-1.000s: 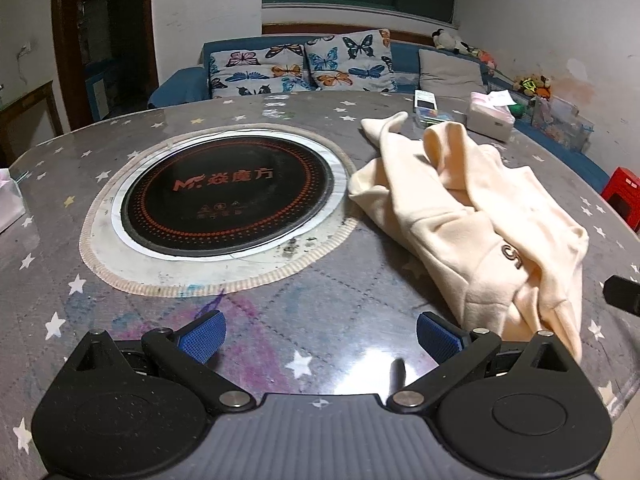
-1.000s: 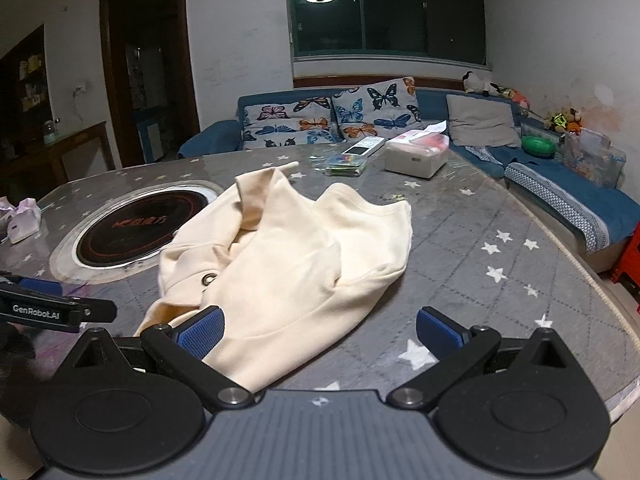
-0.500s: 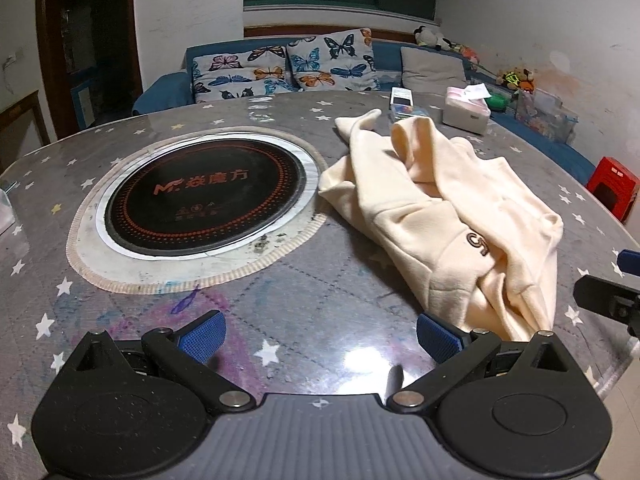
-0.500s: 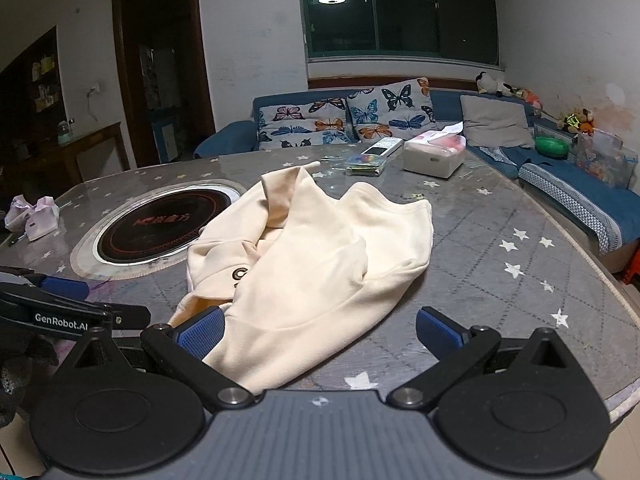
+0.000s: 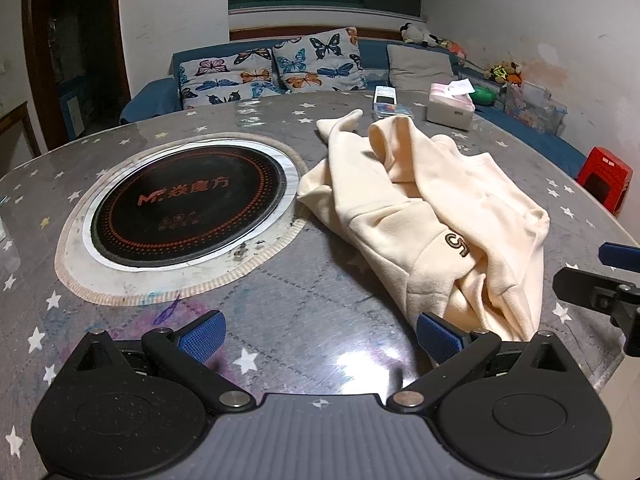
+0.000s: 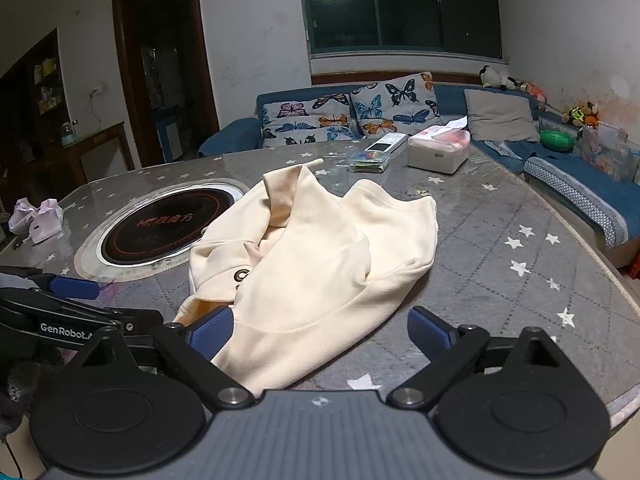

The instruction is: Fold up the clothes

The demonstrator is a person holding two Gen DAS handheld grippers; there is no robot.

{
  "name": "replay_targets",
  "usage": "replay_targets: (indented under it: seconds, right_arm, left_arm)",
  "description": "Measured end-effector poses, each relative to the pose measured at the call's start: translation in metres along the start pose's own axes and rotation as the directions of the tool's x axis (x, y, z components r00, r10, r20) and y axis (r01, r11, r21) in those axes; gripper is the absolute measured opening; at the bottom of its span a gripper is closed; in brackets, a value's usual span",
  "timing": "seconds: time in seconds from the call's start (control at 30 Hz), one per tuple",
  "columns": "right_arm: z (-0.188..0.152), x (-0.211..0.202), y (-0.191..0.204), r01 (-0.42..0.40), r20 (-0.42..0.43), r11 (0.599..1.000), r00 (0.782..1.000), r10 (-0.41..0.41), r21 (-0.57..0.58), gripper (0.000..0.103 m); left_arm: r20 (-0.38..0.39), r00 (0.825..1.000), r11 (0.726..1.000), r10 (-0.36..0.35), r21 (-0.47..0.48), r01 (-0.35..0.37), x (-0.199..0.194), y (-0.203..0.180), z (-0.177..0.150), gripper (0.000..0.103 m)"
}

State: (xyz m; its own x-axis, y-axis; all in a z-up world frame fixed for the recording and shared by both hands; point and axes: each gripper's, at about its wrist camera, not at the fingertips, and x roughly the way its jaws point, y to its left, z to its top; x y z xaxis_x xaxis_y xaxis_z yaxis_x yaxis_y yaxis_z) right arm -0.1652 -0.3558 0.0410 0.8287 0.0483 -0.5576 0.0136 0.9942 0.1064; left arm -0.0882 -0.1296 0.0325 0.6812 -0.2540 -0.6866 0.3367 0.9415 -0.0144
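Night-dark windows and a blue sofa [image 6: 580, 192] with butterfly cushions fill the top of both frames; below them a round, star-patterned table [image 6: 520, 264] takes up the rest. At centre in the right wrist view, and right of centre in the left wrist view, a cream garment [image 6: 320, 256] lies rumpled on the table, loosely bunched, with one narrow end trailing toward the upper middle of the frame and a small dark emblem showing on a fold. It lies just beside the black cooktop [image 5: 188, 204] set into the table, which sits at centre left in the left wrist view. A tissue box [image 6: 438, 152] and a remote [image 6: 384, 146] sit at the far edge, well apart from the cloth.

The garment is not folded; judged from this, the work in hand is getting a grip on its near hem to spread it flat (the crumpled layers would need sorting before any crease is made).

The left gripper [image 5: 320, 336] hangs over bare table at the bottom of its frame, jaws wide apart, holding nothing. The right gripper [image 6: 320, 332] is also spread wide and empty, with the garment's near edge lying between its blue pads; whether the left pad touches the cloth cannot be told.
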Motion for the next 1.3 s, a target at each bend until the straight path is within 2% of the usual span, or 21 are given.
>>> replay_targets:
  seconds: [0.43, 0.83, 0.9, 1.03, 1.1, 1.3]
  right_arm:
    - [0.006, 0.009, 0.001, -0.022, -0.018, 1.000, 1.000, 0.022, -0.002, 0.090]
    - [0.023, 0.031, 0.002, -0.064, -0.048, 0.998, 0.997, 0.063, -0.025, 0.076]
    - [0.027, 0.037, 0.002, -0.073, -0.055, 0.997, 0.996, 0.071, -0.033, 0.071]
    - [0.042, 0.051, 0.000, -0.077, -0.058, 0.996, 0.996, 0.074, -0.050, 0.068]
    - [0.050, 0.059, -0.001, -0.080, -0.056, 0.995, 0.995, 0.077, -0.059, 0.066]
    - [0.074, 0.083, -0.004, -0.081, -0.045, 0.994, 0.996, 0.078, -0.075, 0.064]
  left_arm:
    - [0.001, 1.000, 1.000, -0.007, -0.008, 0.007, 0.005, 0.002, 0.008, 0.103]
    - [0.018, 1.000, 1.000, -0.010, 0.002, 0.010, 0.018, 0.003, 0.030, 0.102]
    - [0.027, 1.000, 1.000, -0.005, 0.007, 0.005, 0.021, 0.004, 0.038, 0.102]
    - [0.047, 0.999, 1.000, -0.005, 0.003, 0.005, 0.030, 0.006, 0.054, 0.096]
    - [0.052, 0.999, 1.000, -0.005, 0.000, 0.005, 0.035, 0.008, 0.062, 0.090]
    - [0.053, 0.999, 1.000, -0.007, -0.005, 0.007, 0.049, 0.013, 0.081, 0.086]
